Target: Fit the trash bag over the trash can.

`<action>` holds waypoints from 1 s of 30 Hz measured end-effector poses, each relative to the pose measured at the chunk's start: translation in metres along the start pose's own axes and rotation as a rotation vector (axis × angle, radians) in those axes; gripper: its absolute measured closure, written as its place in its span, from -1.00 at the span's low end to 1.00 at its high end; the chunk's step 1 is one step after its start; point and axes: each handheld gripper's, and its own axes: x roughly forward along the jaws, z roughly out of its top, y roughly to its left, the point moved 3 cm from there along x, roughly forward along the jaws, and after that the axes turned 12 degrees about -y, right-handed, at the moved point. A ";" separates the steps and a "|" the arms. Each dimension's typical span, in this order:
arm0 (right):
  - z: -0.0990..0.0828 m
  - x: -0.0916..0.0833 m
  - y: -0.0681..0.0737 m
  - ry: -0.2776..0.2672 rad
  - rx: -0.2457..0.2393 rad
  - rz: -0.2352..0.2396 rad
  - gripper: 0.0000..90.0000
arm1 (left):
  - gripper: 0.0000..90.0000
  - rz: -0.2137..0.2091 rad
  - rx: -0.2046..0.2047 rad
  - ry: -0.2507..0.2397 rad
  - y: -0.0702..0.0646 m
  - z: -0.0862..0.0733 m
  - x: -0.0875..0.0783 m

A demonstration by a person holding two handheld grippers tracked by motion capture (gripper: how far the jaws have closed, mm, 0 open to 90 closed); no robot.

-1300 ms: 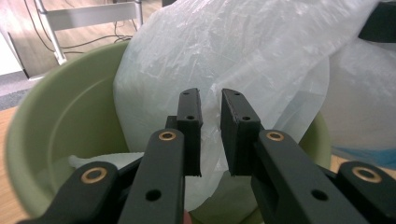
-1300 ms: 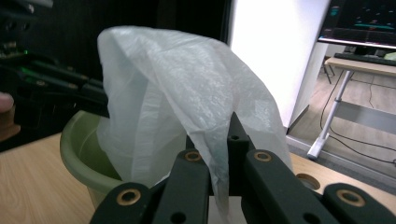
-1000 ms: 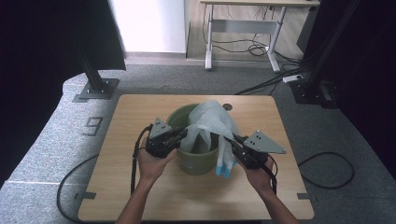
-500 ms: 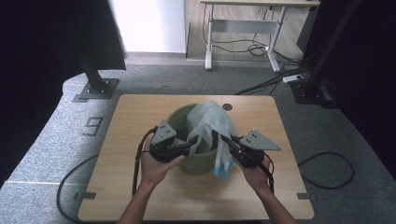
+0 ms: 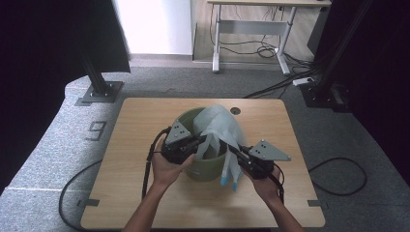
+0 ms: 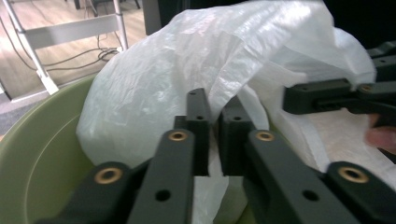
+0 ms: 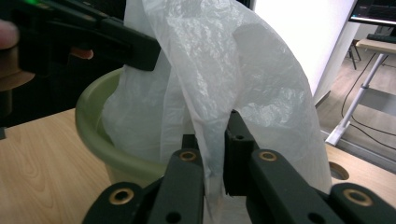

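The step in hand looks like lining the round green plastic bin [image 5: 205, 166], which stands mid-worktop toward the near edge, with the thin white plastic bag [image 5: 220, 128]. The left tool [image 6: 214, 140] has just been closing and pinches a fold of the bag; the right tool [image 7: 215, 154] is clamped on the film, probably its edge. Next, the mouth needs spreading over the rim.
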 end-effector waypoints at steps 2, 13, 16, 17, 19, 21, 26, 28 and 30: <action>-0.002 -0.003 0.001 -0.003 0.006 0.005 0.80 | 0.97 0.017 -0.003 -0.001 0.003 -0.001 -0.001; -0.013 -0.048 -0.002 0.006 0.075 -0.010 0.06 | 0.99 0.120 -0.019 -0.015 0.033 -0.004 -0.022; -0.025 -0.060 -0.008 0.052 0.067 -0.022 -0.01 | 0.99 0.141 -0.014 -0.012 0.038 -0.004 -0.027; -0.028 -0.062 -0.011 0.063 0.066 -0.031 -0.01 | 0.99 0.147 -0.017 -0.011 0.040 -0.004 -0.028; -0.038 -0.069 -0.021 0.085 0.083 -0.056 -0.03 | 0.99 0.154 -0.029 -0.013 0.045 -0.004 -0.032; -0.044 -0.072 -0.030 0.096 0.115 -0.068 -0.05 | 0.99 0.168 -0.040 -0.011 0.051 -0.005 -0.034; -0.054 -0.074 -0.049 0.107 0.138 -0.109 -0.08 | 0.99 0.194 -0.068 -0.016 0.066 -0.008 -0.039; -0.057 -0.074 -0.057 0.107 0.139 -0.129 -0.09 | 0.99 0.204 -0.075 -0.018 0.071 -0.010 -0.042; -0.059 -0.073 -0.063 0.107 0.144 -0.144 -0.09 | 0.99 0.213 -0.084 -0.019 0.076 -0.010 -0.044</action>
